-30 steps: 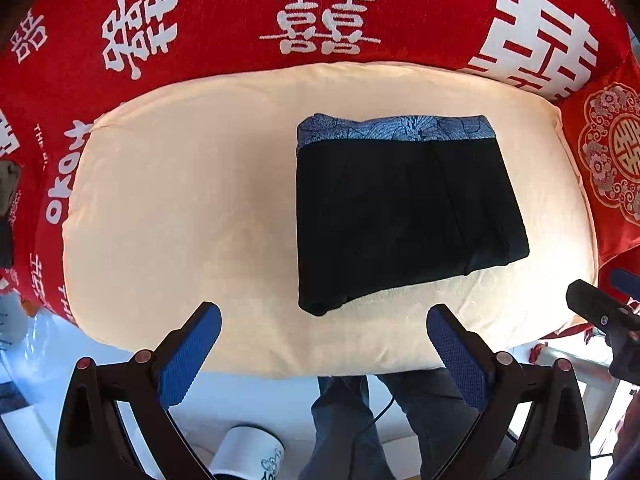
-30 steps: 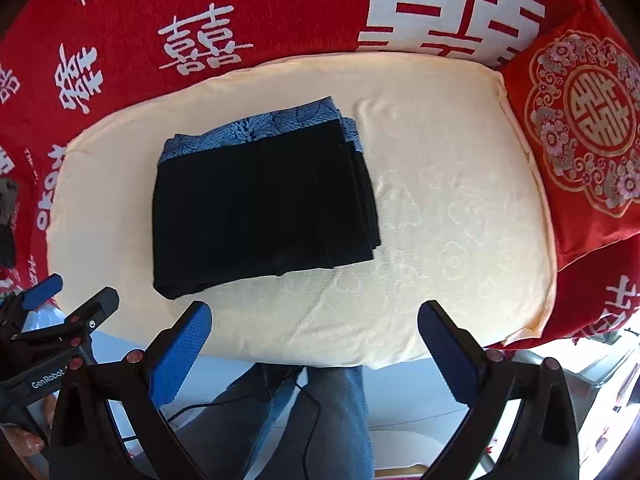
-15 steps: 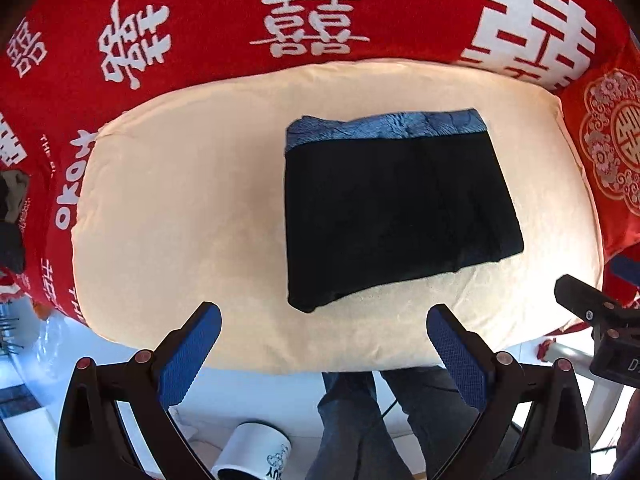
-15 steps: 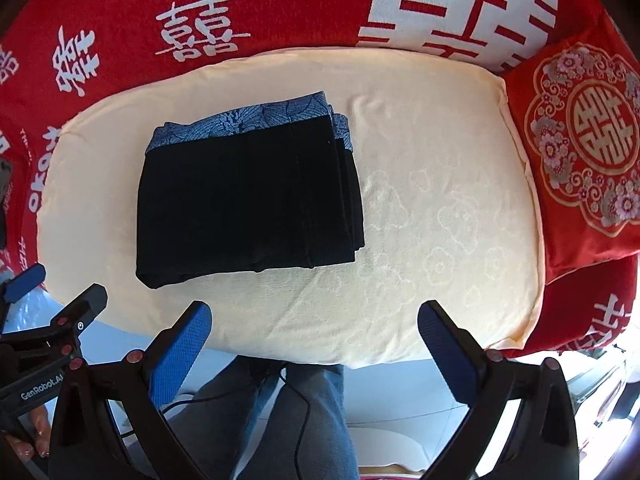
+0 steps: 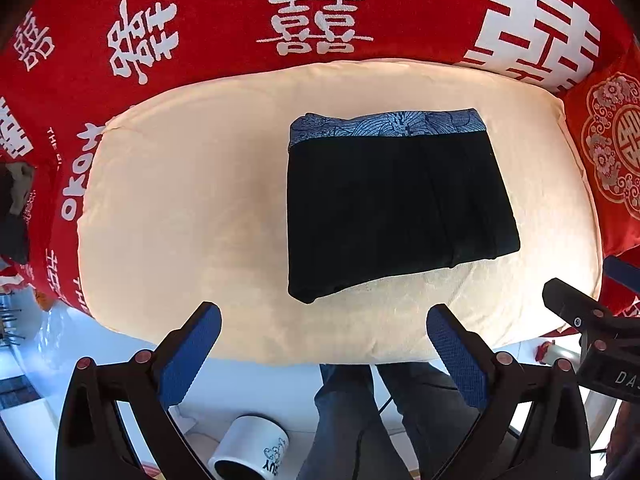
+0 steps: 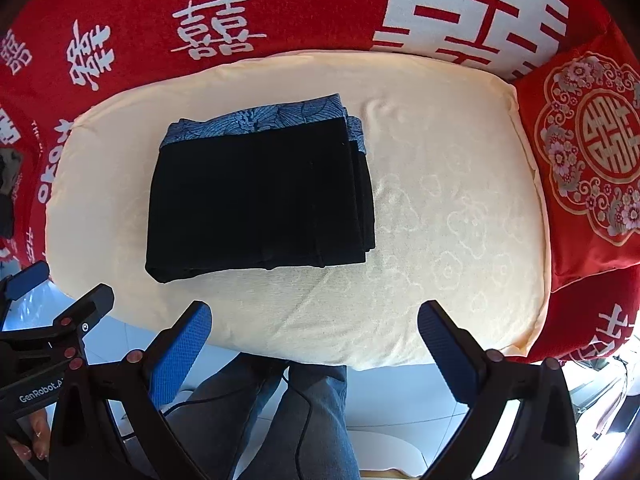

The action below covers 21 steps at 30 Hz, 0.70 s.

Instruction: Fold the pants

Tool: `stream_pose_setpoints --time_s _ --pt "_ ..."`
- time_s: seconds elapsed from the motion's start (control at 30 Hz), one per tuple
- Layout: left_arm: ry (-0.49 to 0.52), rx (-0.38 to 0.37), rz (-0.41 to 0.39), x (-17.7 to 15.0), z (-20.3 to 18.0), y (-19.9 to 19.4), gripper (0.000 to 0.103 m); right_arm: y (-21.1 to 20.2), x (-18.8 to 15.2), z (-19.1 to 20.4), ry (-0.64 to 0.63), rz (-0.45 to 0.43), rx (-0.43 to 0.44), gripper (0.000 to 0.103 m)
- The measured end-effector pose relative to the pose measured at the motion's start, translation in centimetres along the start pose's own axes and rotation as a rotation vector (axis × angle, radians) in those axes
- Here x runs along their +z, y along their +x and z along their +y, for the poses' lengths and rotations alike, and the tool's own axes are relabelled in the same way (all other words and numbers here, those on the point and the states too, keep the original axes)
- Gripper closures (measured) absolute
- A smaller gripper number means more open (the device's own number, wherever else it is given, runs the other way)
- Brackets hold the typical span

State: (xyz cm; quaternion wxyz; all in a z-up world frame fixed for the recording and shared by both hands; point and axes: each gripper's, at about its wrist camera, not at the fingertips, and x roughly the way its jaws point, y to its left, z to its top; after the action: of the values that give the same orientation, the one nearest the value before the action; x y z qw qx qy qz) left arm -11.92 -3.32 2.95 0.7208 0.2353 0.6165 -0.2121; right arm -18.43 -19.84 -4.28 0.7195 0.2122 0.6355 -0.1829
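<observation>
The black pants [image 5: 396, 208], folded into a compact rectangle with a blue patterned waistband [image 5: 388, 126] along the far side, lie on the cream cushion [image 5: 180, 208], toward its right half, clear of its near edge. The left hand-held gripper [image 5: 324, 334] and the right hand-held gripper [image 6: 314, 330] hang beyond that near edge, both spread wide and holding nothing.

Cream cushion [image 5: 180, 200] on red printed cover [image 5: 224, 12] — folded black pants [image 5: 396, 208] lying flat on it
</observation>
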Motion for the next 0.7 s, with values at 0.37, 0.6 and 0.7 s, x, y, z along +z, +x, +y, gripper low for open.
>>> stream_pose_setpoints --time_s 0.37,0.6,0.7 --pt "-0.01 0.012 -0.006 -0.53 -0.27 -0.43 0.0 -0.1 -0.48 -0.02 -0.005 0.0 0.014 0.0" --pt "-0.01 0.018 -0.008 -0.57 -0.22 -0.54 0.0 -0.17 -0.47 -0.1 -0.006 -0.001 0.014 0.0" --pt "-0.012 0.02 -0.01 -0.52 -0.33 -0.65 0.0 -0.19 -0.37 -0.04 -0.01 -0.001 0.014 0.0"
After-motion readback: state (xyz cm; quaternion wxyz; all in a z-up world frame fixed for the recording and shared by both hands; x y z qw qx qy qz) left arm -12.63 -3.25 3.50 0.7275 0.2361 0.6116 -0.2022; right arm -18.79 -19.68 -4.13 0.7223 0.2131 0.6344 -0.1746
